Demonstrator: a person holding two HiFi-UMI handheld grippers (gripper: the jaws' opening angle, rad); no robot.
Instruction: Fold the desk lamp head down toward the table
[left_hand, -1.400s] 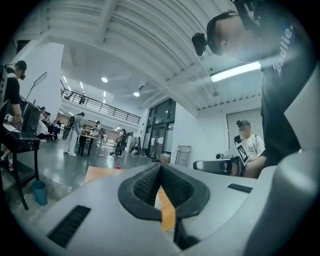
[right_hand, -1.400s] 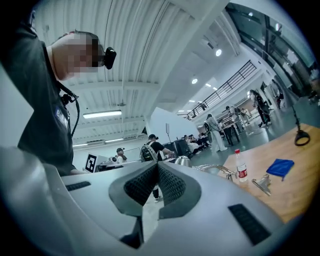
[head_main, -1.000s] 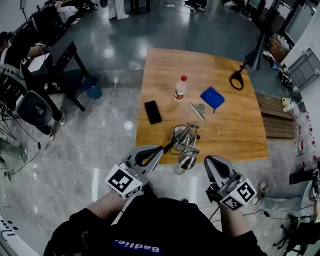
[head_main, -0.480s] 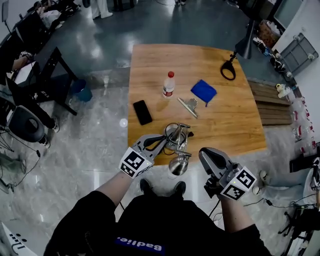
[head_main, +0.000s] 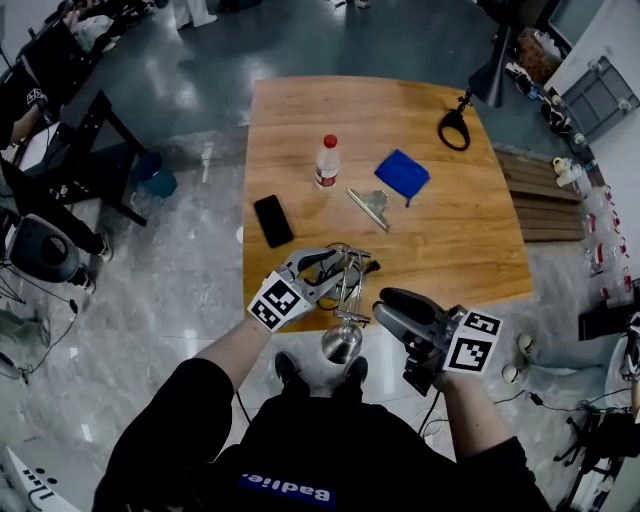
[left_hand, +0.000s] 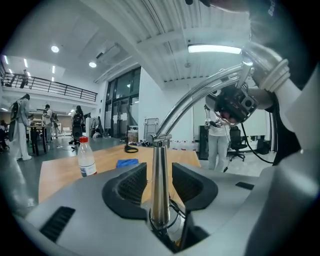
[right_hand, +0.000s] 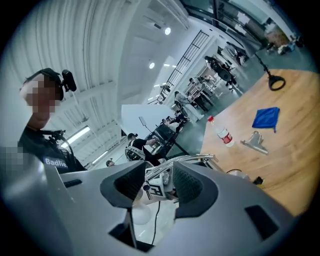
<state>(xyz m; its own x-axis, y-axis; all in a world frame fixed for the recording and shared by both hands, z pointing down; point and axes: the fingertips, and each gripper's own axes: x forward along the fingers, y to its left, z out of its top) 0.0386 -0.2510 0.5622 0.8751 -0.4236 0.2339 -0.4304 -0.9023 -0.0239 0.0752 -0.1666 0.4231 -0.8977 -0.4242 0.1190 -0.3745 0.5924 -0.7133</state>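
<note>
Locate desk lamp (head_main: 349, 281) at near counter (head_main: 470, 200) edge, head (head_main: 341, 341) overhanging floor. Note arm (left_hand: 195, 95) arched high: fold judged not yet done. Observe left gripper (head_main: 322, 262) fingers opening around upright post (left_hand: 159, 185), unpressed; right gripper (head_main: 388, 302) fingers opening beside lamp, gripping nothing.
</note>
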